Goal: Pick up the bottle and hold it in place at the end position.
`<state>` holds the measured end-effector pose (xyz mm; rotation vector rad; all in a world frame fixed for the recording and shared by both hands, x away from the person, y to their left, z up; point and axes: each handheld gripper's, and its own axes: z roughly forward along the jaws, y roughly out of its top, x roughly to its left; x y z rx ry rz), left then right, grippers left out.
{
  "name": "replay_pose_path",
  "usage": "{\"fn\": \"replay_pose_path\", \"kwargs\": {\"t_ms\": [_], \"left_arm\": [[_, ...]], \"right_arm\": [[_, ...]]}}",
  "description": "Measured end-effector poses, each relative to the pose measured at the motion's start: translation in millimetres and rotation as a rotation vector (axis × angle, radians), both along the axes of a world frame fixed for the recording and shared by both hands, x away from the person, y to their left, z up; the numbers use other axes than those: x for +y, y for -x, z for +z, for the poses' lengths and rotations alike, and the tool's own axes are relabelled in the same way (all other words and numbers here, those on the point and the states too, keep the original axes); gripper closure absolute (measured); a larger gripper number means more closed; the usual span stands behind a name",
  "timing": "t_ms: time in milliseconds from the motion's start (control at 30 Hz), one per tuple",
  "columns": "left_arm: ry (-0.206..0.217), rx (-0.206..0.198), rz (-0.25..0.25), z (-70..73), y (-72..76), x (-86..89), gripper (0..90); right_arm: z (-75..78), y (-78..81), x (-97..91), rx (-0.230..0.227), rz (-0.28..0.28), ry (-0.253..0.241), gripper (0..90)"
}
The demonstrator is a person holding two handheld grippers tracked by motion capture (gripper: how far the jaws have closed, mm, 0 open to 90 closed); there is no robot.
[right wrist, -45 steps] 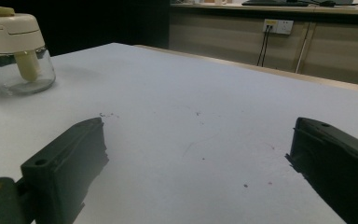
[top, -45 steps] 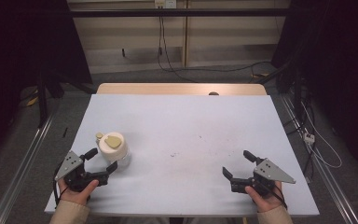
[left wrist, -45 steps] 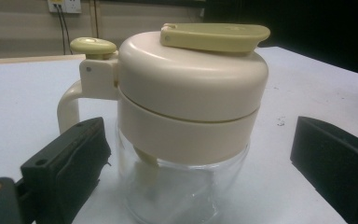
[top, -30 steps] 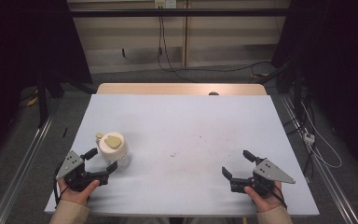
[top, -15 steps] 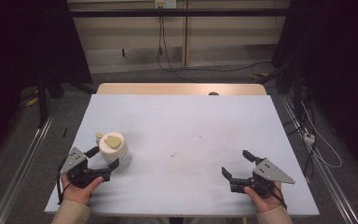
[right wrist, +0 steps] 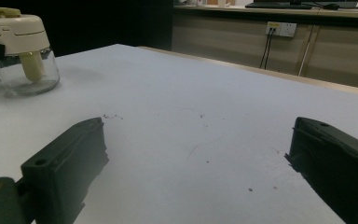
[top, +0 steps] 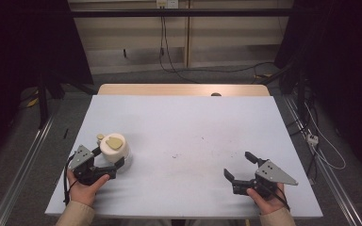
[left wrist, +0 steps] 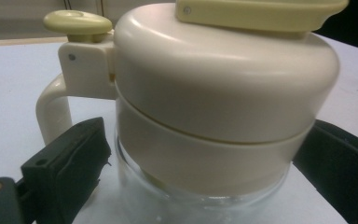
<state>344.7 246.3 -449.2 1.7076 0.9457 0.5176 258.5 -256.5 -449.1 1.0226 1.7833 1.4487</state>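
Observation:
A small jar (top: 114, 148) with a clear glass base and a cream lid stands at the table's front left. In the left gripper view the jar (left wrist: 223, 107) is very close, with a handle and a pale yellow knob at its left. My left gripper (top: 107, 157) is open, one jaw on each side of the jar's base; its fingers (left wrist: 67, 170) stand slightly apart from the glass. At the front right my right gripper (top: 237, 164) rests open on the table with nothing between its jaws. From the right gripper (right wrist: 196, 158) the jar (right wrist: 21, 46) shows far off at the upper left.
A white sheet (top: 193, 127) covers the table, with a strip of wood (top: 179, 89) at the far edge and a small dark object (top: 215, 94) on it. Faint specks (top: 193, 153) mark the middle. Metal rails and cables run along both sides on the floor.
My left gripper has slid forward and to the right, so its jaws now flank the jar. The jar and the right gripper have not moved.

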Motion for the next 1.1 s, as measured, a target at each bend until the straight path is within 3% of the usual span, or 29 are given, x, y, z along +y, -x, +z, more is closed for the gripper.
{"fn": "replay_pose_path", "kwargs": {"t_ms": [533, 933, 1100], "left_arm": [[-0.025, -0.021, 0.056, -4.5, -9.5, -18.8, 2.5], [-0.01, -0.04, 0.091, -5.5, -15.6, -26.7, 3.4], [0.016, -0.035, 0.094, -5.7, -16.6, -26.2, 4.5]], "right_arm": [[0.2, -0.2, -0.2, 0.002, -0.006, -0.01, 3.1], [0.3, -0.3, -0.7, 0.0, -0.008, -0.004, 3.1], [0.2, -0.8, -0.7, -0.001, -0.005, -0.004, 3.2]]}}
